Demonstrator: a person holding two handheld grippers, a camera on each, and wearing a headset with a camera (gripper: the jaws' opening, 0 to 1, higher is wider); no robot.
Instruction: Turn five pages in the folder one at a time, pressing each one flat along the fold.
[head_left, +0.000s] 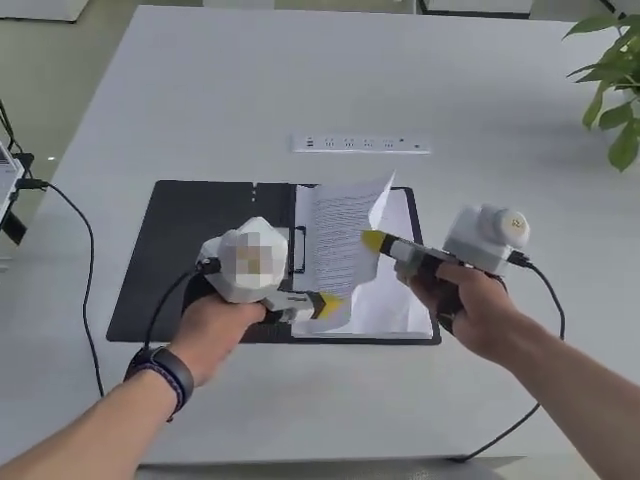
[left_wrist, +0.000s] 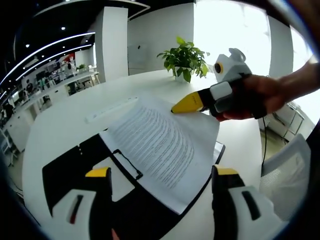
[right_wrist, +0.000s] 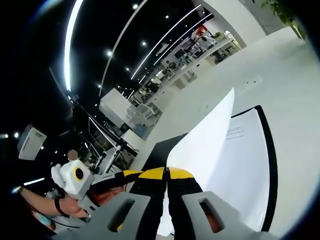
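Note:
A black folder (head_left: 190, 250) lies open on the white table, its paper stack on the right half under a clip (head_left: 299, 250). My right gripper (head_left: 373, 240) is shut on the top page (head_left: 340, 245) and holds its edge lifted, so the sheet curls up over the stack. In the right gripper view the yellow tips (right_wrist: 166, 173) pinch the white page (right_wrist: 210, 145). My left gripper (head_left: 330, 304) is open at the folder's front edge, jaws apart in the left gripper view (left_wrist: 162, 172), with the printed page (left_wrist: 157, 145) beyond them. The right gripper (left_wrist: 187, 104) holds that page's far edge.
A white power strip (head_left: 361, 144) lies on the table behind the folder. A potted plant (head_left: 612, 70) stands at the far right. Cables (head_left: 85, 260) trail from both grippers across the table. The black folder's left cover (left_wrist: 65, 167) is bare.

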